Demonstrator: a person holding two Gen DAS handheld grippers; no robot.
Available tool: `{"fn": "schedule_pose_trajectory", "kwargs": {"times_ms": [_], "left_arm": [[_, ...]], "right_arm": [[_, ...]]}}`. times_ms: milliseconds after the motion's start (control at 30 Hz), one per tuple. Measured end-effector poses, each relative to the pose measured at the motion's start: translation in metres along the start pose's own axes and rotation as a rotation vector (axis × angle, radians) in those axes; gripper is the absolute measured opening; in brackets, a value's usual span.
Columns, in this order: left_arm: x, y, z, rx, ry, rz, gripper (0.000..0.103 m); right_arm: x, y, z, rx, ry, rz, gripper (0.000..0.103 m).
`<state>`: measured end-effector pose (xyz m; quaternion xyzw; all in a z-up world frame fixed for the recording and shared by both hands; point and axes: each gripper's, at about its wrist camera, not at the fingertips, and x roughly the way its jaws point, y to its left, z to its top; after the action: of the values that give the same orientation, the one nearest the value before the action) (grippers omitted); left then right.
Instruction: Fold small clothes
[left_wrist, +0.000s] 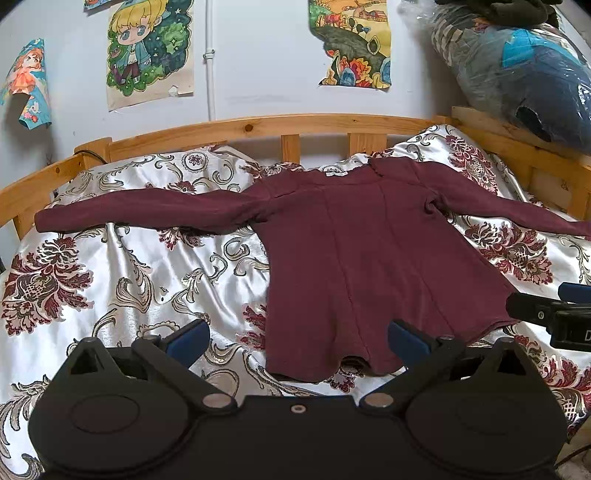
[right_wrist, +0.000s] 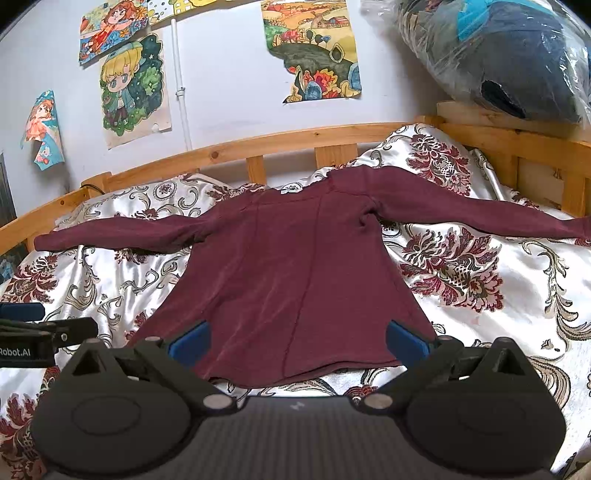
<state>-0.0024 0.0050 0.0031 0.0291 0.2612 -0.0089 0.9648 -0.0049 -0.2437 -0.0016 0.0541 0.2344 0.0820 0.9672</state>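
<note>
A small maroon long-sleeved top (left_wrist: 354, 251) lies flat on the bed with both sleeves spread out sideways and the hem toward me; it also shows in the right wrist view (right_wrist: 288, 266). My left gripper (left_wrist: 297, 341) is open and empty, hovering just before the hem's left part. My right gripper (right_wrist: 297, 341) is open and empty, just before the hem's right part. The right gripper shows at the right edge of the left wrist view (left_wrist: 554, 314), and the left gripper at the left edge of the right wrist view (right_wrist: 44, 332).
The bed has a shiny white cover with red floral print (left_wrist: 122, 280) and a wooden rail (left_wrist: 295, 123) at the far side. Plastic-wrapped bundles (left_wrist: 524, 70) sit at the back right. Drawings hang on the wall (left_wrist: 147, 48).
</note>
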Motion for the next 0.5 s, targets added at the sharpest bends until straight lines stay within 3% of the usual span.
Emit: {"fn": "schedule_pose_trajectory", "kwargs": {"times_ms": [500], "left_arm": [[-0.0015,0.0027,0.0005,0.0,0.001,0.001,0.102]], "right_arm": [[-0.0007,0.0004,0.0007,0.007,-0.001,0.002,0.103]]}}
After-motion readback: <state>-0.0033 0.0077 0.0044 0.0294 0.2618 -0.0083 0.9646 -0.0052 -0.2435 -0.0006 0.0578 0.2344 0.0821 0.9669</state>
